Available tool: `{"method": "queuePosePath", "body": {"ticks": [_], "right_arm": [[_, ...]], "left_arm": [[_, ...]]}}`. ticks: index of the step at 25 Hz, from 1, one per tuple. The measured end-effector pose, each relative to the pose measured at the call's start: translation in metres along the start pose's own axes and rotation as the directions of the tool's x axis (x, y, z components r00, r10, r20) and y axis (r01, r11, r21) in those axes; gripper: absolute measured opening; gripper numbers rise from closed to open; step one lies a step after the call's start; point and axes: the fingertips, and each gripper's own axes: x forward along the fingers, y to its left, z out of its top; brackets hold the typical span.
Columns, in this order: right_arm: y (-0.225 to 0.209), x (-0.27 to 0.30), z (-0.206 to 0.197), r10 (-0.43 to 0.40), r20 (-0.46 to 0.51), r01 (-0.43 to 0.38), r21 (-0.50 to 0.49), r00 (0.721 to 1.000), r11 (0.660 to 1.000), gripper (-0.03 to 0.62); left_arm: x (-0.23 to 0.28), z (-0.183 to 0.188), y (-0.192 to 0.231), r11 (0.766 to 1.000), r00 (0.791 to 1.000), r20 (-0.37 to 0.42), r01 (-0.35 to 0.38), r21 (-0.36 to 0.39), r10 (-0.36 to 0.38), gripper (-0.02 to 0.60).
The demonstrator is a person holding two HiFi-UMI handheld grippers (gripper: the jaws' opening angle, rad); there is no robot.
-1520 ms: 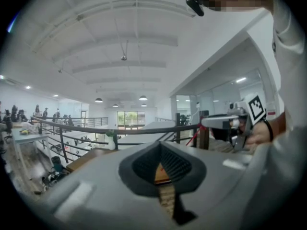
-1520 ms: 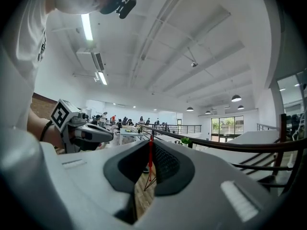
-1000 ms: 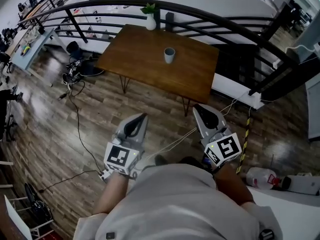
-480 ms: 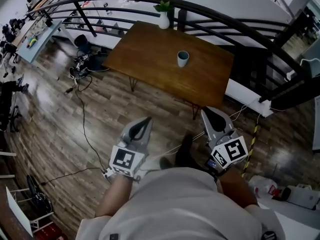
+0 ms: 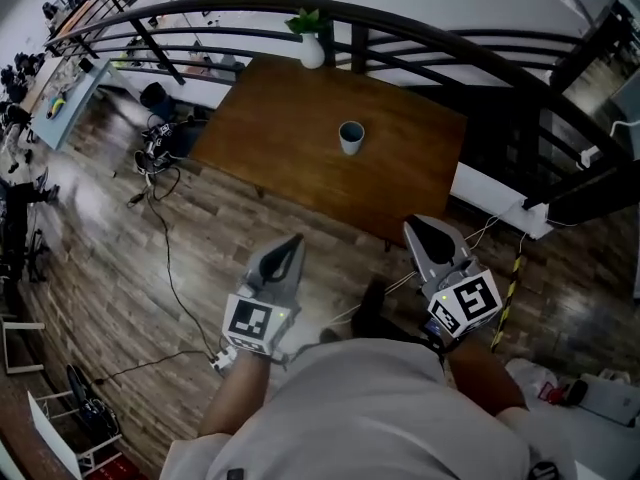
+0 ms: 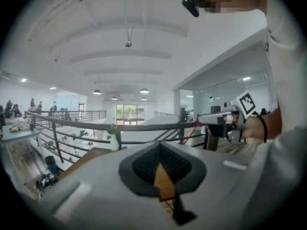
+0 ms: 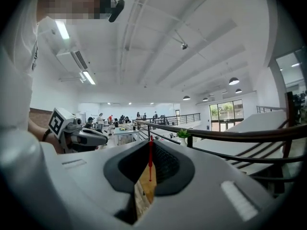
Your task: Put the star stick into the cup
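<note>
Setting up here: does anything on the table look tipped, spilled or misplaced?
Nothing stands out: the small grey cup stands upright on the brown wooden table, and the white vase with a green plant stands upright at its far edge.

No legible text, label, brand or number anywhere in view.

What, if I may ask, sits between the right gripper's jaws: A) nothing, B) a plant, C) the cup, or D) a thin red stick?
D: the right gripper view shows a thin red stick upright between the closed jaws of the right gripper, while the cup stands apart on the table.
</note>
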Motion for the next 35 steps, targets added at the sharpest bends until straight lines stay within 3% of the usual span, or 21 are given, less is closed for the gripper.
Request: {"method": "queuePosePath", "body": {"ticks": [4,9,18,23,35], "right_arm": [[-0.063,0.0,0.023,-0.021,0.034,0.021,-0.002,0.999,1.0,0.023],[-0.106,-0.009,0.049,-0.022,0.059,0.024,-0.028,0.998,0.999,0.023],[-0.151,0.017,0.07,-0.113,0.082,0.116,-0.032,0.99,0.993,0.023],[-0.16,0.05,0.079,-0.176,0.08,0.178,-0.029,0.981,0.984,0.023],[-0.14,0.17,0.098,-0.32,0.081,0.325,-0.068,0.944,0.943,0.023]], "left_arm": [[0.066,0.033,-0.007,1.0,1.0,0.021,0.006,0.029,-0.006,0.002],[0.118,0.068,-0.022,0.997,0.998,0.043,0.033,0.075,-0.036,0.002],[0.184,0.075,-0.006,0.991,0.992,0.012,0.128,0.05,-0.128,0.002],[0.205,0.082,0.031,0.98,0.982,0.009,0.19,0.063,-0.191,0.002],[0.207,0.1,0.171,0.948,0.954,0.027,0.295,0.117,-0.3,0.002]]}}
